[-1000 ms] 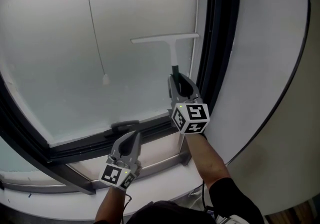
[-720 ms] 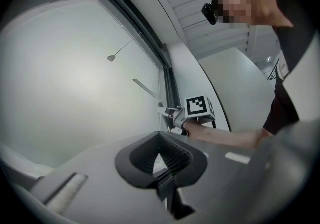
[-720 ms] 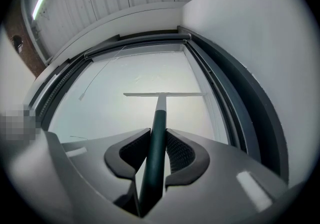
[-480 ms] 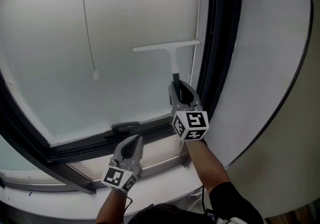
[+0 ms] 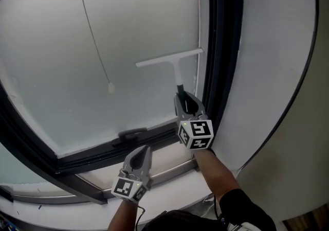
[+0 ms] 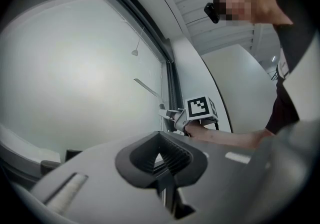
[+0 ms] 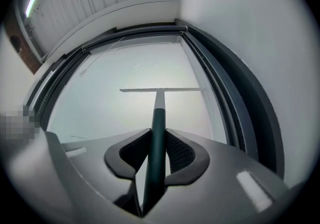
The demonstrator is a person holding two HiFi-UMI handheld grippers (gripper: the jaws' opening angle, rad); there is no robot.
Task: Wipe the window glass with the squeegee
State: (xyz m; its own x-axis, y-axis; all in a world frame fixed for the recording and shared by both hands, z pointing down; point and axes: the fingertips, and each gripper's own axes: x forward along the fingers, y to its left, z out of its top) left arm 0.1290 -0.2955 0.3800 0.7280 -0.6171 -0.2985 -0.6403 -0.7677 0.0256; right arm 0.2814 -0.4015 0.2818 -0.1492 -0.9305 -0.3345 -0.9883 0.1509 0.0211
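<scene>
right tongs (image 5: 180,96) clamp the dark handle of the white squeegee (image 5: 172,59), whose blade lies against the window glass (image 5: 67,50) close to the dark frame (image 5: 222,45) on the right. left tongs (image 5: 143,153) are closed and empty, nearer, above the sill (image 5: 172,159).

right gripper (image 5: 181,95): at 5 o'clock in head view, pointing to 12 o'clock, both jaws pressed on the squeegee (image 5: 176,68) handle | right forearm (image 5: 215,172): bare, stretched up from 5 o'clock, dark sleeve (image 5: 241,207) behind | left gripper (image 5: 142,150): at 6 o'clock, lower, tilted to 1 o'clock, jaws together, holding nothing
</scene>
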